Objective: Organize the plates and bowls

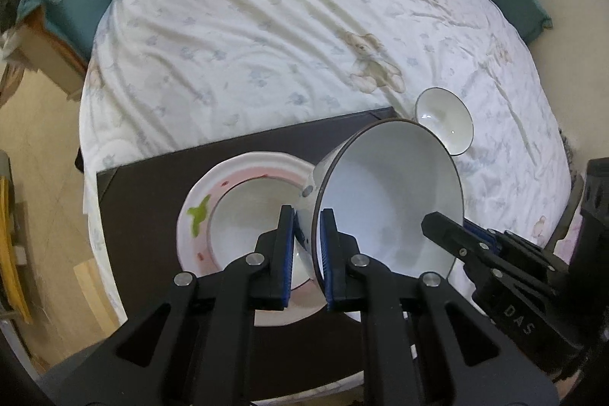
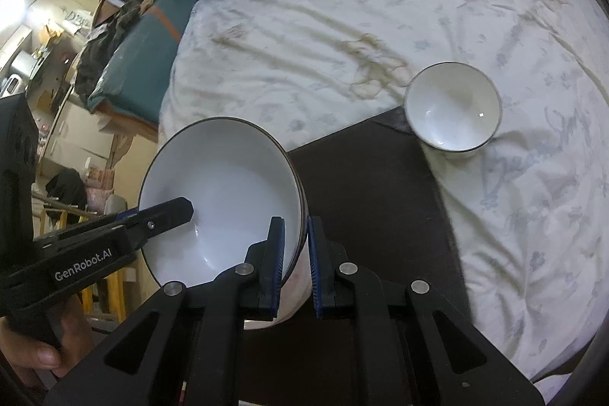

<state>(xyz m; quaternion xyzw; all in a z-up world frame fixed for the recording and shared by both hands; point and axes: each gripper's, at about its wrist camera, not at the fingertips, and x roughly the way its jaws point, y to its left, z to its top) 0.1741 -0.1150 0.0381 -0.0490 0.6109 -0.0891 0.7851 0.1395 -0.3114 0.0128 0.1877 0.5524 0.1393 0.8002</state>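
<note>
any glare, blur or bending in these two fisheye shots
Left wrist view: strong fisheye bowing curves the white patterned bedsheet and the dark rectangular board; black vignette at the corners; focus sharp. Right wrist view: a small glare spot inside the small white dark-rimmed bowl; the room at far left looks overexposed and soft.

Both fisheye cameras looked steeply down along their own gripper fingers from close above the large white bowl (image 1: 388, 200). The left wrist view faced across the bed (image 1: 266, 25) from the bowl's left rim, the right from its right rim. Both shared that bowl, the dark board (image 2: 373, 185) and the small bowl (image 2: 453, 105).
</note>
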